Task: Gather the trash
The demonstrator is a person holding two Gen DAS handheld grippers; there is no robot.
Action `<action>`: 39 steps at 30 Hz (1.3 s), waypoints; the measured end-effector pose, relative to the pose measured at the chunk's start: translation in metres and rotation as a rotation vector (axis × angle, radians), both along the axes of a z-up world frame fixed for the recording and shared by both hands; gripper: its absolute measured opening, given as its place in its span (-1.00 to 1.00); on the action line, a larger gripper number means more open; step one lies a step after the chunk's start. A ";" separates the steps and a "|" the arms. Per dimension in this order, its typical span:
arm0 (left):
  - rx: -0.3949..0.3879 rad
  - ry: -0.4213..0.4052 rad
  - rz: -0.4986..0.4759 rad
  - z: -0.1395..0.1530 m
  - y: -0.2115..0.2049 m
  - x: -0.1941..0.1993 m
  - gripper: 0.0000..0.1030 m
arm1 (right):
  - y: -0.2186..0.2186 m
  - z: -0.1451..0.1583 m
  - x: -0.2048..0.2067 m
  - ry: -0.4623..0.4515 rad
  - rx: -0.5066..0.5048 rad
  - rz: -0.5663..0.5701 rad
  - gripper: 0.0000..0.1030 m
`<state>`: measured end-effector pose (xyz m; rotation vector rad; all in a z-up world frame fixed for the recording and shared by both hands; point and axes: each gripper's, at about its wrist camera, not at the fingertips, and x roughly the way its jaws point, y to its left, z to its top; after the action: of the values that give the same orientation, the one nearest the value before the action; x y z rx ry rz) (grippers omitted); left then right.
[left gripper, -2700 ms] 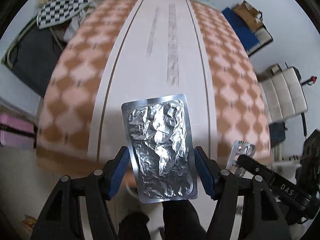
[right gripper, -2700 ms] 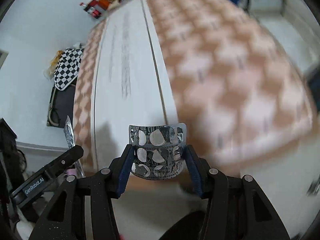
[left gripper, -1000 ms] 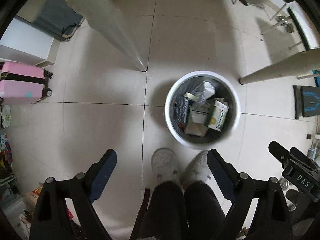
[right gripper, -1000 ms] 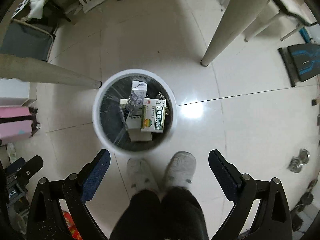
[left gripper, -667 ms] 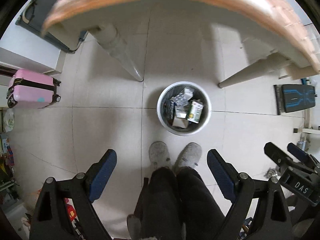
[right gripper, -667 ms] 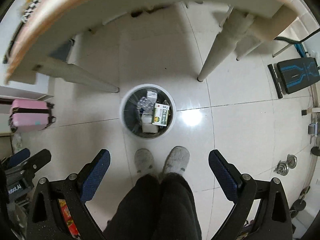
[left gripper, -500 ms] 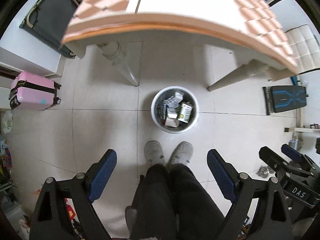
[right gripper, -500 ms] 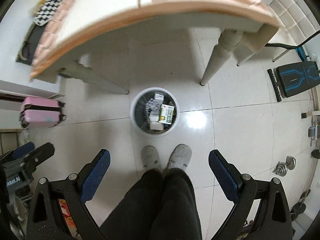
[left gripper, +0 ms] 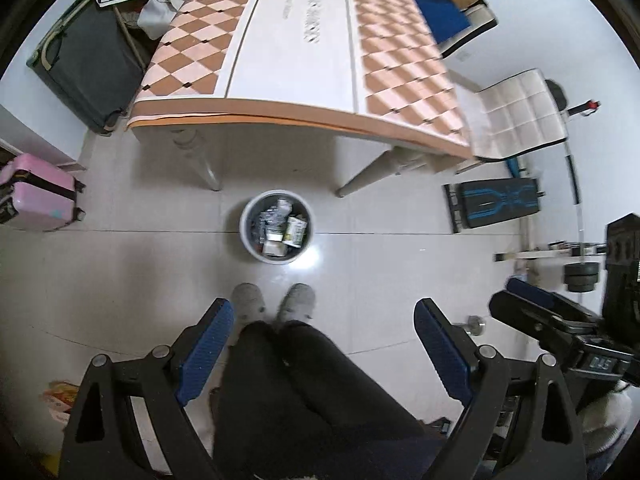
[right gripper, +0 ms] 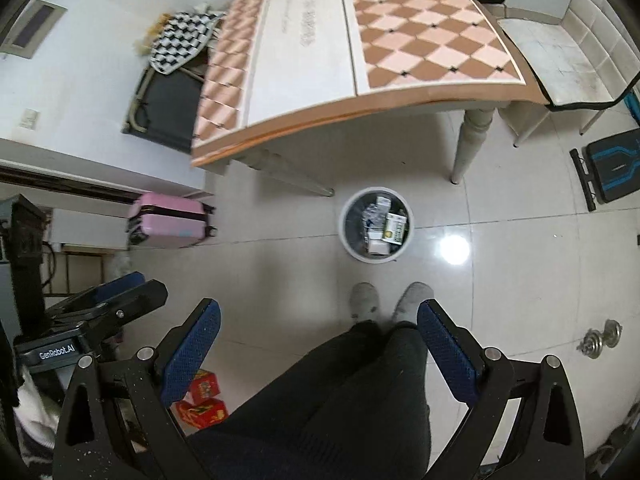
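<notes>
Both tools hang high over the floor, pointing down. Left gripper (left gripper: 323, 343): jaws spread wide, nothing btwn the blue pads. Right gripper (right gripper: 319, 344): same, spread wide & empty.

Trash bin (left gripper: 277, 227) stands on the tile just in front of the person's feet (left gripper: 273, 303), near the front edge of the table (left gripper: 304, 40), btwn its two near legs. Inside: crumpled foil-ish bits plus a green/white carton (left gripper: 295, 231) and other small boxes. The bin looks part full; rim clear of the table legs.

Step in hand, as I judge it: a drop-off into the bin looks done, since neither tool carries anything and both sit above it. Next comes going for more trash.

Next move calls for: swing the tools up & fwd to the tabletop, scan it. The near part of the table shows no loose items in either view; the far end is cut off, so can't tell what's left there. Red packets (right gripper: 200, 400) lie on the floor at near left, by the right tool's left finger; possibly trash, unsure.
</notes>
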<state>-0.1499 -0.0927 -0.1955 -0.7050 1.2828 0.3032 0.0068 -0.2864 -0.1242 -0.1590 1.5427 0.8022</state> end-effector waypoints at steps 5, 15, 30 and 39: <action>0.005 -0.047 -0.022 0.037 -0.011 -0.008 0.79 | -0.005 0.025 -0.009 0.027 0.054 0.006 0.94; -0.002 -0.108 -0.047 0.065 -0.027 -0.017 0.79 | -0.010 0.058 -0.022 0.033 0.100 0.040 0.95; 0.031 -0.159 -0.074 0.081 -0.022 -0.022 0.95 | -0.011 0.071 -0.025 0.023 0.084 0.059 0.99; 0.031 -0.166 -0.080 0.086 -0.018 -0.020 0.95 | -0.007 0.076 -0.026 0.017 0.083 0.063 0.99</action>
<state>-0.1701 -0.1104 -0.1098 -0.6369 1.1432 0.1947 -0.0189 -0.2933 -0.0478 -0.1404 1.5234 0.9182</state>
